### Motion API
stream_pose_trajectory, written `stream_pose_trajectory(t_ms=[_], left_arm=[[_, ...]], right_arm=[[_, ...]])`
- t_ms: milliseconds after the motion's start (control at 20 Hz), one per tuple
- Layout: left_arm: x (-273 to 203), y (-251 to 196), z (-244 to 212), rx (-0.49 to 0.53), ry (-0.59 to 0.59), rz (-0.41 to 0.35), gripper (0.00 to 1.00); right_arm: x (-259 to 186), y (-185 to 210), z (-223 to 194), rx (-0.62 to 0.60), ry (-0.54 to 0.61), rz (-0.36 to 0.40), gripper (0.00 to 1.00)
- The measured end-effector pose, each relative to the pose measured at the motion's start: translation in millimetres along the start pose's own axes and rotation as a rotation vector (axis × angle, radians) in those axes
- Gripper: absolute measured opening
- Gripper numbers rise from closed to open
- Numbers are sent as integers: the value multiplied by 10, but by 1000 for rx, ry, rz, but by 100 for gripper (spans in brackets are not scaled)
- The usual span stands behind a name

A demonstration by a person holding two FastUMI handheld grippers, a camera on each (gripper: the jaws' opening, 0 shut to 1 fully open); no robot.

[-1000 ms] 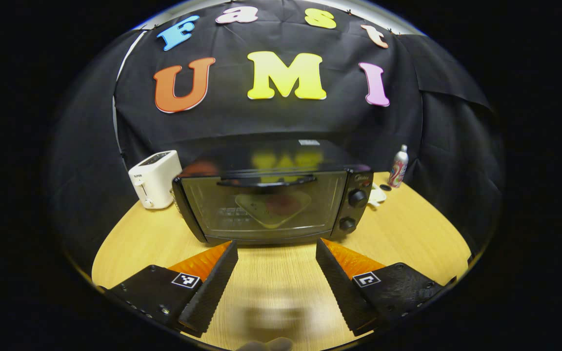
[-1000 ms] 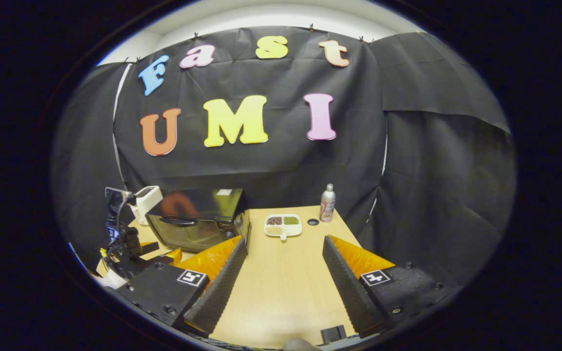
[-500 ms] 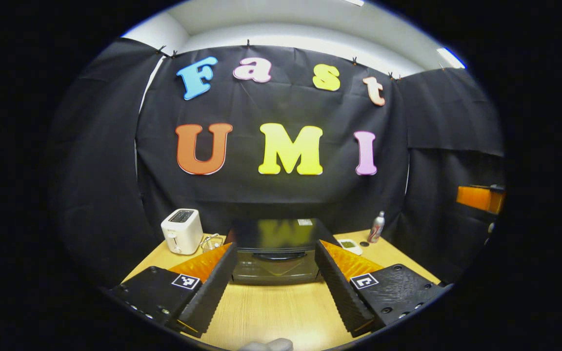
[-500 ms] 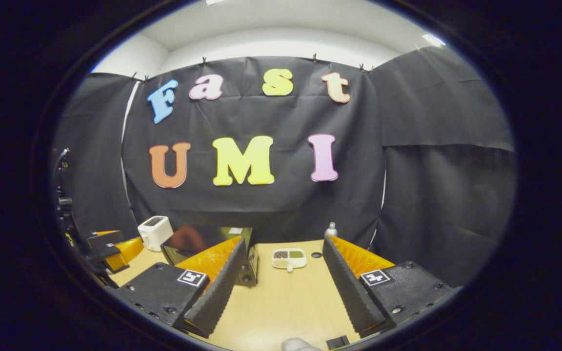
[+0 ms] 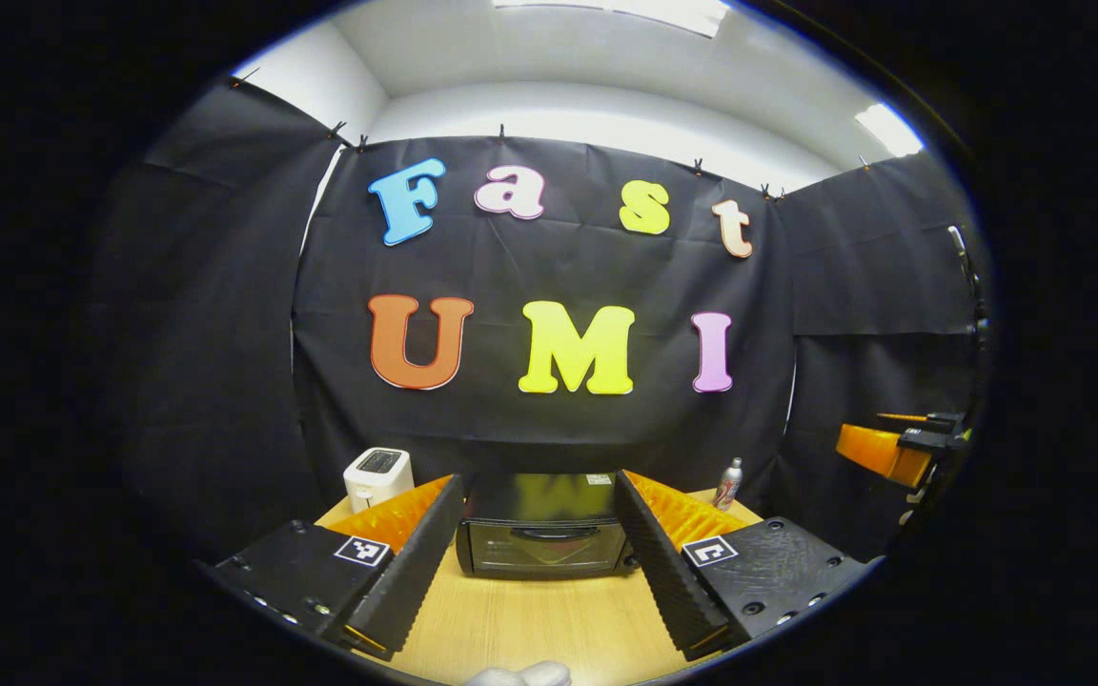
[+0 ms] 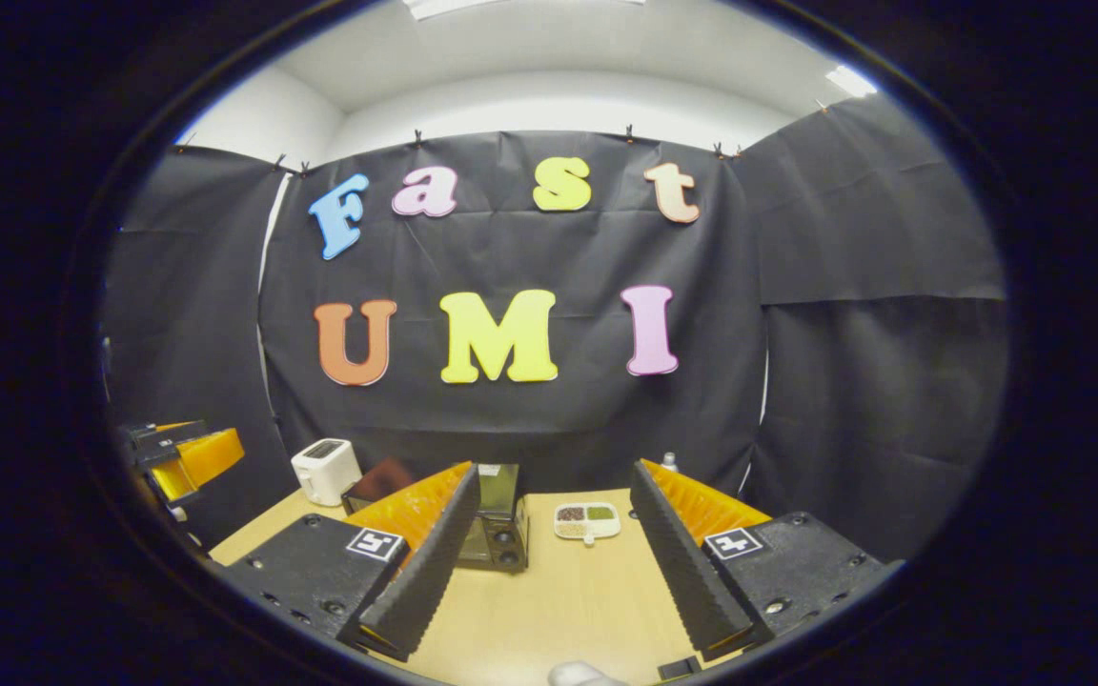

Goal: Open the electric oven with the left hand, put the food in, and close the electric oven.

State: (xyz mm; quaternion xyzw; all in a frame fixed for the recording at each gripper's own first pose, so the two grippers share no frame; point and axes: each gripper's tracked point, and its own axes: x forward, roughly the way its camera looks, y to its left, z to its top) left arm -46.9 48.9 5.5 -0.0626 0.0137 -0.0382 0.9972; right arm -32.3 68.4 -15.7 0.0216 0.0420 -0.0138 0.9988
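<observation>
Both sets of jaws stand wide apart and hold nothing: the left gripper (image 5: pixel 535 562) hangs above the near edge of the desk (image 5: pixel 549 624), aimed straight at the oven (image 5: pixel 544 548), and the right gripper (image 6: pixel 554 562) points past the oven's knob side toward the tray of food (image 6: pixel 587 521) lying on the desk to the right of it. The oven door looks shut, its handle (image 5: pixel 545 534) running across the top of the glass. By my reading the step in hand is the reach for that handle: the left gripper should come in level and centred, close over the bar, then pull down and outward along the door's hinge arc. Against a second ago, both grippers have drawn back and tipped upward, so the oven now sits far smaller and farther away.
</observation>
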Motion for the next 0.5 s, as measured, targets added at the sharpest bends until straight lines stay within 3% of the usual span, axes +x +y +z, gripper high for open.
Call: stream_pose_trajectory(t_ms=[350, 400, 450, 500], left_arm=[[-31, 35, 46, 25, -11, 19, 96], [-28, 45, 47, 28, -14, 19, 96], [-36, 43, 39, 25, -14, 17, 85], [-54, 44, 43, 20, -14, 17, 85]], right_arm=[[-50, 18, -18, -15, 4, -5, 96], [-64, 23, -15, -19, 5, -8, 100], [-65, 30, -16, -21, 4, -4, 100], [-70, 58, -5, -22, 2, 1, 97]])
